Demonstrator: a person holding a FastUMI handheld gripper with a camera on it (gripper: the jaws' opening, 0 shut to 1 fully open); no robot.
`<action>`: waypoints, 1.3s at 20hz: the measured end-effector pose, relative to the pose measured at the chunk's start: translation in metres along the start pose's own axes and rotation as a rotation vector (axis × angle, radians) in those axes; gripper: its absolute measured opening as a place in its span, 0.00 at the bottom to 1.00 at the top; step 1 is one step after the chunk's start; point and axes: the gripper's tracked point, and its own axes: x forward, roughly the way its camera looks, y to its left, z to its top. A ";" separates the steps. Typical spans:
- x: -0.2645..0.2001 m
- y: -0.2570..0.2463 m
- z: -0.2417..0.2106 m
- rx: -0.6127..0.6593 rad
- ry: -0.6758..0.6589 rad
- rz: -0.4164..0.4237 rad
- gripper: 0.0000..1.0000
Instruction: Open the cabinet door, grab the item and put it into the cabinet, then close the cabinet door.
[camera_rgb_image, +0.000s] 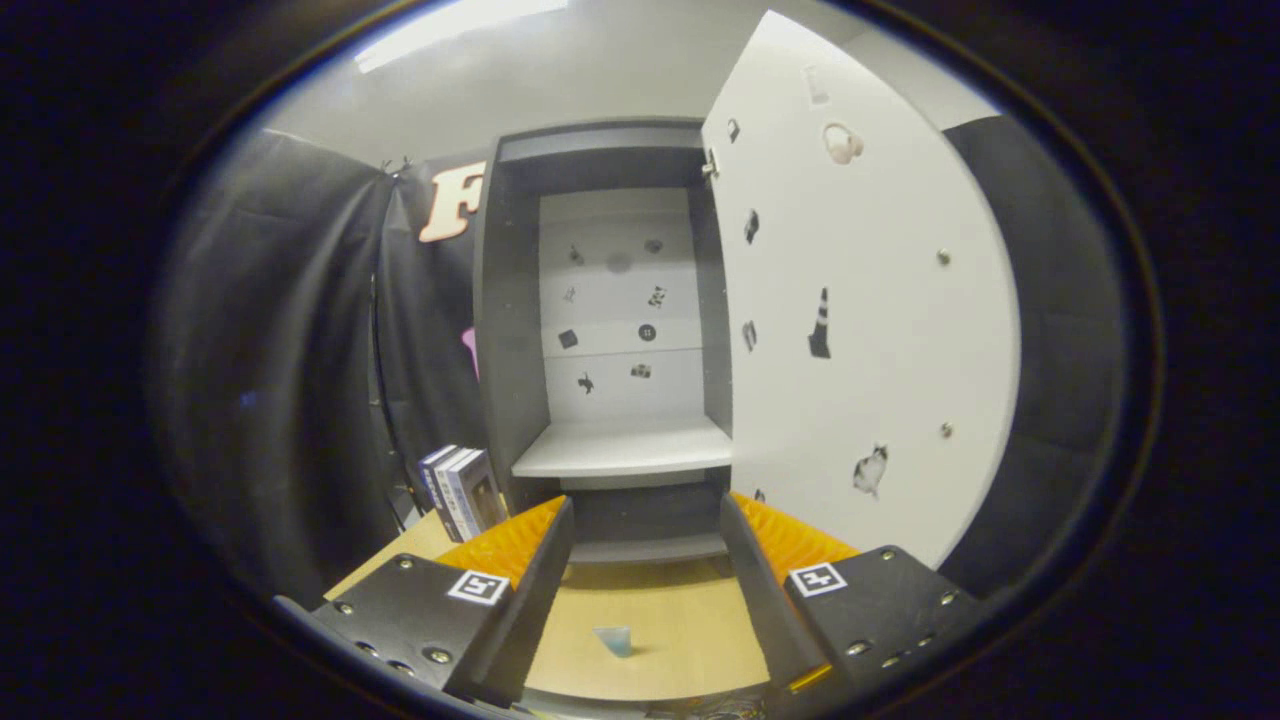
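Note:
A grey cabinet (520, 330) stands straight ahead of me on a wooden tabletop (680, 620). Its white door (860, 330) is swung wide open to the right, with small stickers on its inner face. Inside, a pale shelf (625, 450) lies bare in front of a white back panel with stickers. A small boxed item (462, 492), dark blue and white, stands upright on the table just left of the cabinet, beyond my left finger. My gripper (648, 520) is open, fingers spread wide with nothing between them, aimed at the cabinet's lower part.
Black cloth walls hang to the left and behind the cabinet. A small pale blue scrap (613, 640) lies on the tabletop between my fingers. The open door blocks the right side.

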 end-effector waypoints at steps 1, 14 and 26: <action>-0.001 0.005 -0.008 0.009 0.028 0.018 0.86; -0.015 0.018 -0.087 0.025 0.321 0.067 0.87; -0.025 0.006 -0.129 -0.045 0.468 0.045 0.78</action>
